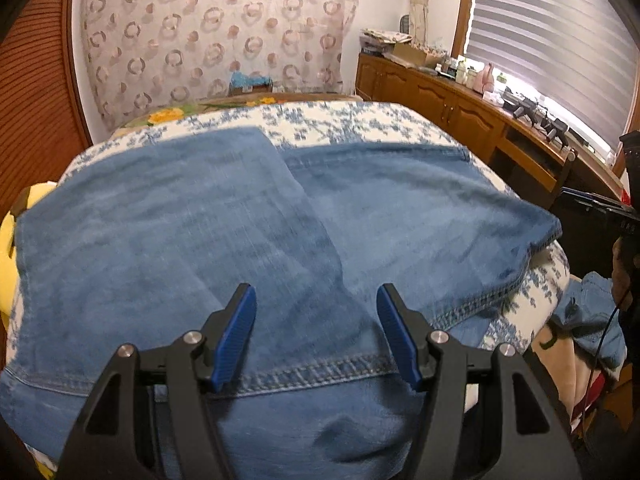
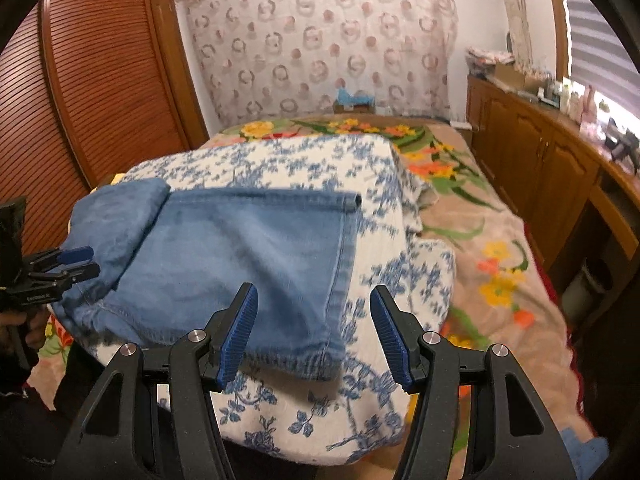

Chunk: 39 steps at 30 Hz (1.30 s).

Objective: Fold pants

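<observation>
Surface: blue-and-white floral quilt, stacked on a bed.
Garment: blue denim pants lie flat on the quilt, one part already folded over at the left end; long axis runs left-right.
Left tongs: apart, empty, over the near stitched hem.
Right tongs: apart, empty, over the right corner.
Judgement: each arm is nearest its own end.

I count one pair of blue denim pants, folded over itself, on one blue-floral quilt. My two grippers: left gripper, right gripper. One louvered wooden door, upper left of frame.
</observation>
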Motion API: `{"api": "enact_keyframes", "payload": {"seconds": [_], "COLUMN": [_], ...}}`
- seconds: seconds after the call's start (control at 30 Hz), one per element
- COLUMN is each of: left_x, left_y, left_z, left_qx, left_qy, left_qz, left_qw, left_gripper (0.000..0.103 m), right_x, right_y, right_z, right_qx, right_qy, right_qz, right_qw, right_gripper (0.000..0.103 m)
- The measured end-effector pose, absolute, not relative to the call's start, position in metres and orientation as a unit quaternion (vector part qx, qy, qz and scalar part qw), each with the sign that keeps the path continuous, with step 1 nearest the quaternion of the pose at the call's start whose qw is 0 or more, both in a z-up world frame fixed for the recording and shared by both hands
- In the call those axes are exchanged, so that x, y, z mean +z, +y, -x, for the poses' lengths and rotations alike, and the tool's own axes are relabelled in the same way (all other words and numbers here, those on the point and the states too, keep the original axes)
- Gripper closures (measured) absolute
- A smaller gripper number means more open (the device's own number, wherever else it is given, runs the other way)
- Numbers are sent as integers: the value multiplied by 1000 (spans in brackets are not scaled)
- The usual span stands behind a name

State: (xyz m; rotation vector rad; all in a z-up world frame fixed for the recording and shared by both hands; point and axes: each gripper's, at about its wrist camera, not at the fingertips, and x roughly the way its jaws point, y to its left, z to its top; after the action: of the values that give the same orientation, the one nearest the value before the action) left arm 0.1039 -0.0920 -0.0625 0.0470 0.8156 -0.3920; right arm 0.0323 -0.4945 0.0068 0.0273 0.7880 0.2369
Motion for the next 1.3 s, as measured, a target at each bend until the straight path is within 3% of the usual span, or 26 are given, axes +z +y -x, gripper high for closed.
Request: {"api": "enact_keyframes", "payload": {"seconds": [0.6,0.7,0.77,0.83,1.0,1.3], "left_x": [-80,-76,-73,-70,-56,-23], "left_y": [-92,-89,-87,-85,-79,-59], "left_z": [-95,-94,-94,-92,-88,-77], "left_qx": [-178,-182,-184,-184,-180,-171], "left_qy": [387,392,396,397,383,352], "left_qz": [-24,-16,-11,-5,-3,6], "left_qw": [905,901,900,899,906,920], "left_gripper": [41,41,41,41,41,41], "right_x": [-42,-43,-43,-43,-32,38], "right_y": [-484,-483,-481,-478,-474,-443], "right_z": [-37,-37,-37,-38,-41,-44], "right_qx": [95,94,99,107,126,186], "right_qy": [432,431,432,434,420,348], "right_qz": [-12,-12,-10,-8,-21,-28], "right_qw": [897,898,896,894,898,918], "right_gripper": [43,53,67,88,89,89]}}
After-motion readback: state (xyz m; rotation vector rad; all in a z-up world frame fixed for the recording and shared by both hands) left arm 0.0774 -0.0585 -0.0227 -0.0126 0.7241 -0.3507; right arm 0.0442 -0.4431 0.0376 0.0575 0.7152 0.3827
